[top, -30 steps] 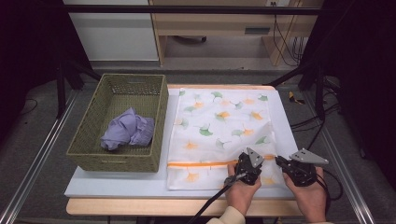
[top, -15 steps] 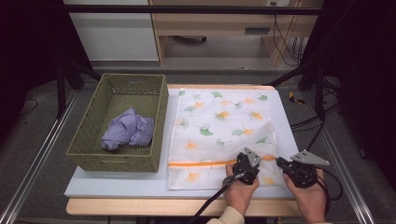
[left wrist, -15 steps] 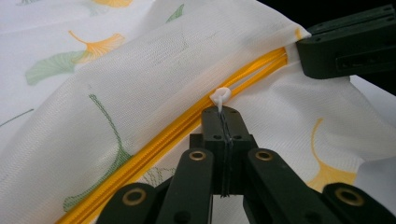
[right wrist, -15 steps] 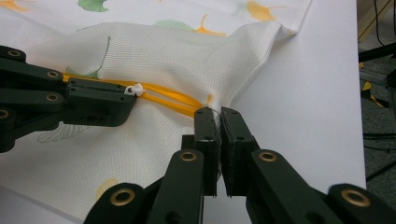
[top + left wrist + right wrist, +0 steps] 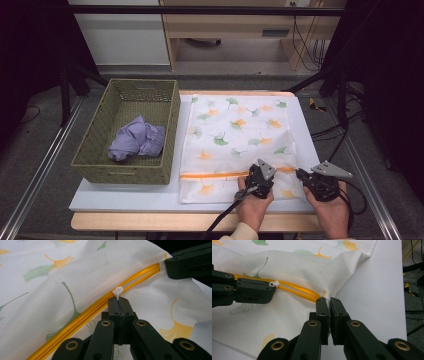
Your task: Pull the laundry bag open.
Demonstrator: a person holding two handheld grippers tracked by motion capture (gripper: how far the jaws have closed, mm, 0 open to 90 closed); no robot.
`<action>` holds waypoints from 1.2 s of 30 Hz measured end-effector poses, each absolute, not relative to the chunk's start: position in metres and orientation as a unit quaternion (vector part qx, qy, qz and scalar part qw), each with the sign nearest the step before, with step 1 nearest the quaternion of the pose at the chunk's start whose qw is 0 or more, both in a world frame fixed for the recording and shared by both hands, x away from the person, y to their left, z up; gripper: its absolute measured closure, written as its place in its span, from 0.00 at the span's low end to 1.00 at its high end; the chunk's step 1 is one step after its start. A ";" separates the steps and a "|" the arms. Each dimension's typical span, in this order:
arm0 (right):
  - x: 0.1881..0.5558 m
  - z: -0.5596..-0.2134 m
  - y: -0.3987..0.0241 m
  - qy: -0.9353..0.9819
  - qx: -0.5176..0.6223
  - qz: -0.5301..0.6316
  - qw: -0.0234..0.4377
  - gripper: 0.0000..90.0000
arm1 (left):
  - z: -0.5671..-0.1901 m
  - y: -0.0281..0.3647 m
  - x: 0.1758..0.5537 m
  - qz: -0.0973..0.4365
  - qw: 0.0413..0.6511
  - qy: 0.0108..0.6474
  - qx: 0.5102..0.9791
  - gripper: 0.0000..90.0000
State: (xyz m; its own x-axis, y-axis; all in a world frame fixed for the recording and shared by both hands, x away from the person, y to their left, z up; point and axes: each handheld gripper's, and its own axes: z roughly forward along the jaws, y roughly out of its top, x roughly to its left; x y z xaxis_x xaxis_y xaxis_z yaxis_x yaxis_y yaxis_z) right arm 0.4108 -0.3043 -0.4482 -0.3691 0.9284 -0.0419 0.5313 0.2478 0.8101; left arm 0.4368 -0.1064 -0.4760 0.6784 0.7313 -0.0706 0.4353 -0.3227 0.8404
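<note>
- Grip first: left gripper [image 5: 119, 300] is clenched on the small white plastic zipper pull [image 5: 118, 290] of the white mesh laundry bag with green and orange ginkgo-leaf print [image 5: 235, 135]; right gripper [image 5: 327, 303] is clamped on a pinch of the bag's fabric at the end of the orange zipper [image 5: 297, 291].
- Bag lies flat on the white tabletop [image 5: 125, 197], just beside the olive woven basket [image 5: 100, 165]; zipper runs across the bag's near part, well away from the basket's far rim.
- Likely risk: pull tab is tiny and held only at the jaw tips, so a tug off the zipper's line could slip it free.
- Likely risk: the slider may snag loose mesh bunched beside the zipper track and jam.
- Likely risk: if the right anchor gives, the whole bag would slide toward the basket instead of the zipper running.
- Crumpled lavender cloth [image 5: 135, 142] sits inside the basket, untouched.
</note>
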 end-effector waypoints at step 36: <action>0.408 -0.449 -0.299 0.750 0.489 0.349 0.277 0.96 | -0.479 -0.088 0.434 0.159 0.468 0.387 0.779 0.99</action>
